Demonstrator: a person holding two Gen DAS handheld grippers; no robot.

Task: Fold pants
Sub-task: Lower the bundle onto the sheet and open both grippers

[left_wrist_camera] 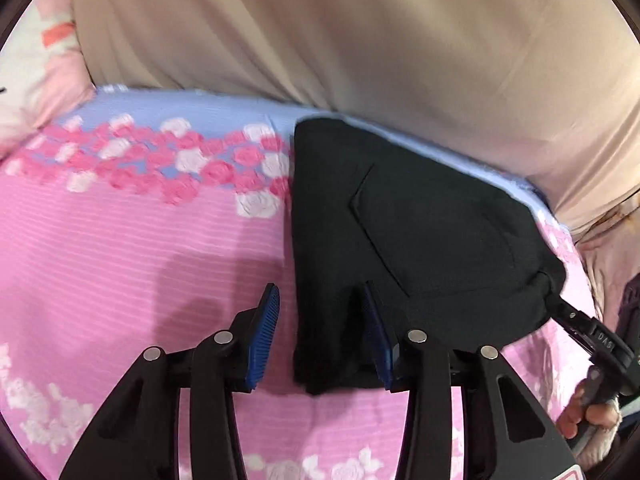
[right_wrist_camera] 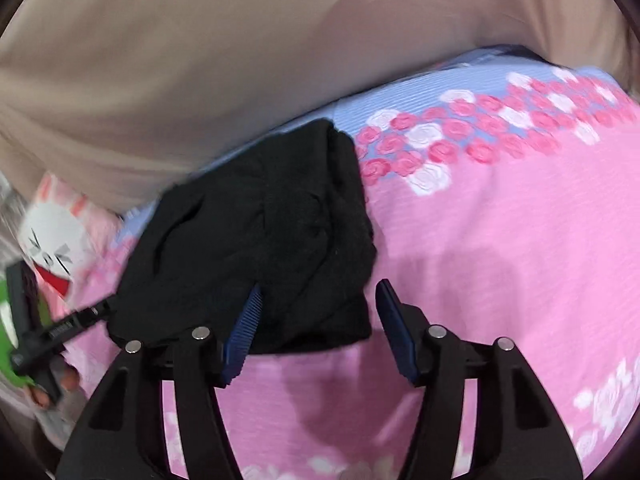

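Lying folded into a compact dark bundle, the pants (left_wrist_camera: 404, 240) sit on the bed (left_wrist_camera: 140, 248) near its far edge, just below a beige curtain (left_wrist_camera: 320, 32) that hangs behind. The left gripper (left_wrist_camera: 320, 328) hovers over the near left corner of the bundle with its fingers (left_wrist_camera: 262, 340) spread apart, one blue pad over the pink sheet and the other over the black cloth, holding nothing. The right gripper (right_wrist_camera: 320, 328) does the same at the opposite near corner, its fingers (right_wrist_camera: 394, 336) also apart and empty; whether the pads touch the cloth cannot be told from either view. Judging by how small and layered the bundle looks, the folding seems close to finished, and what remains is probably a last fold or a tidy-up of the edges. To do that well, each gripper would need to close on all the layers at its corner, not just the top one, since the right side looks thick and bunched and could slip apart. Lifting both corners together and at equal height should keep the fold line straight. The soft sheet may be pinched along with the cloth, so the pads should bite from the edge rather than press down. A pillow (right_wrist_camera: 52, 240) with a rabbit face lies off to one side, well clear.
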